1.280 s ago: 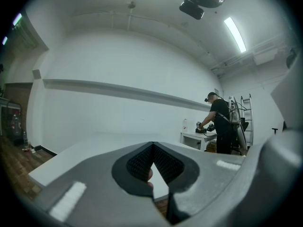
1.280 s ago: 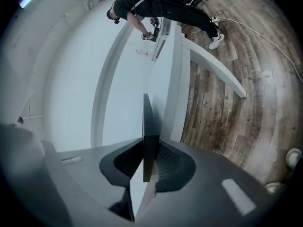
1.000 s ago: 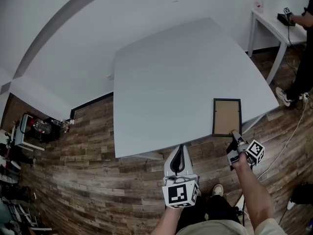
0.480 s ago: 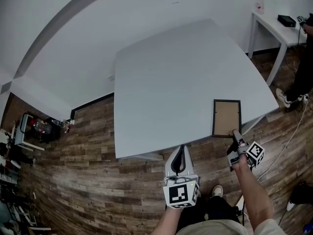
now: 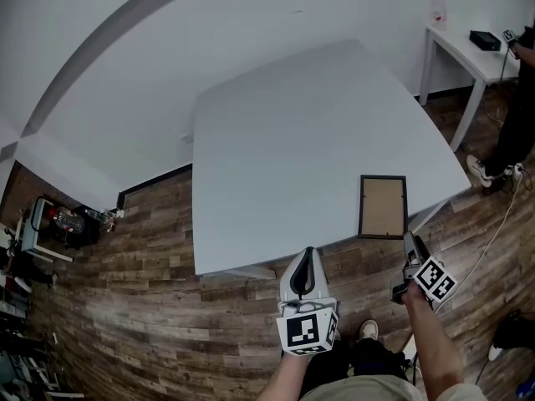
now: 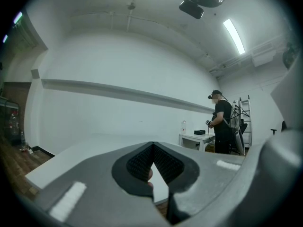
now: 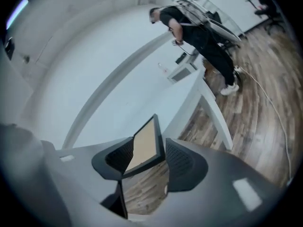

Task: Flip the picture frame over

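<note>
The picture frame [image 5: 383, 206] lies flat near the front right corner of the white table [image 5: 284, 132], black rim around a brown panel facing up. My right gripper [image 5: 409, 240] hovers just off the frame's near right corner. Its jaws have just been opening. In the right gripper view the frame [image 7: 142, 150] shows ahead between the spread pads of the right gripper [image 7: 149, 143], and neither pad presses on it. My left gripper [image 5: 308, 252] points level at the table's front edge. The tips of the left gripper [image 6: 152, 146] meet on nothing.
A small white side table [image 5: 468, 44] at the far right carries a bottle [image 5: 438, 5] and a black device [image 5: 483, 38]. A person [image 5: 520, 82] stands beside it. A cable [image 5: 493, 232] trails over the wood floor. Clutter [image 5: 50, 224] sits at the far left.
My right gripper has pulled back from the frame's near edge, rolled, and its jaws have spread. The frame stays flat, brown side up. The left gripper has not moved.
</note>
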A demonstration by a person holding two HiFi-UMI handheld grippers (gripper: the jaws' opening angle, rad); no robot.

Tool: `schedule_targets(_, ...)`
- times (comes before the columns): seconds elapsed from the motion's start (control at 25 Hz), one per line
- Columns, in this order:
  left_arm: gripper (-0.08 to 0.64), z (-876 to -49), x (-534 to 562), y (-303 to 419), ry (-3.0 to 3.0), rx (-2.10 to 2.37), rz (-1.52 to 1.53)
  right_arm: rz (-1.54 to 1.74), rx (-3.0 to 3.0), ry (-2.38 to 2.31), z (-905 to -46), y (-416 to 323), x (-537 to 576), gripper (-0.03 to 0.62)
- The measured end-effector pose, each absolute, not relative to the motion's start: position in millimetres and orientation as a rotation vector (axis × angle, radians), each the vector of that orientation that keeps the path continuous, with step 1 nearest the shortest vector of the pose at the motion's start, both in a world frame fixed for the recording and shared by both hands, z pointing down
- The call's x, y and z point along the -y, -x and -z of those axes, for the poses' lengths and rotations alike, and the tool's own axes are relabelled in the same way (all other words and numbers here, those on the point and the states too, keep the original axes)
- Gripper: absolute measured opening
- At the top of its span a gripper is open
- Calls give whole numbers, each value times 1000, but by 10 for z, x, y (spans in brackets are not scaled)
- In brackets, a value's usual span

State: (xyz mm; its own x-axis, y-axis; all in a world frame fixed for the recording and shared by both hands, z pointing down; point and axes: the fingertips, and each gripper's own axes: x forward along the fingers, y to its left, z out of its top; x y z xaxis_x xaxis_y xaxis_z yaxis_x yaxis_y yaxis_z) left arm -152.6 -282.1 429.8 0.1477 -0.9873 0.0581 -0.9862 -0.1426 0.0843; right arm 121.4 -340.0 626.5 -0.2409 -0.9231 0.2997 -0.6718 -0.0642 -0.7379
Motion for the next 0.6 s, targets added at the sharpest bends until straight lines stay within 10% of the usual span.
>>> schedule_targets(0.6,0,-4174,2798,1583,-2326,2010,42,-58,-2646,1633,-4228,-369,2996,161)
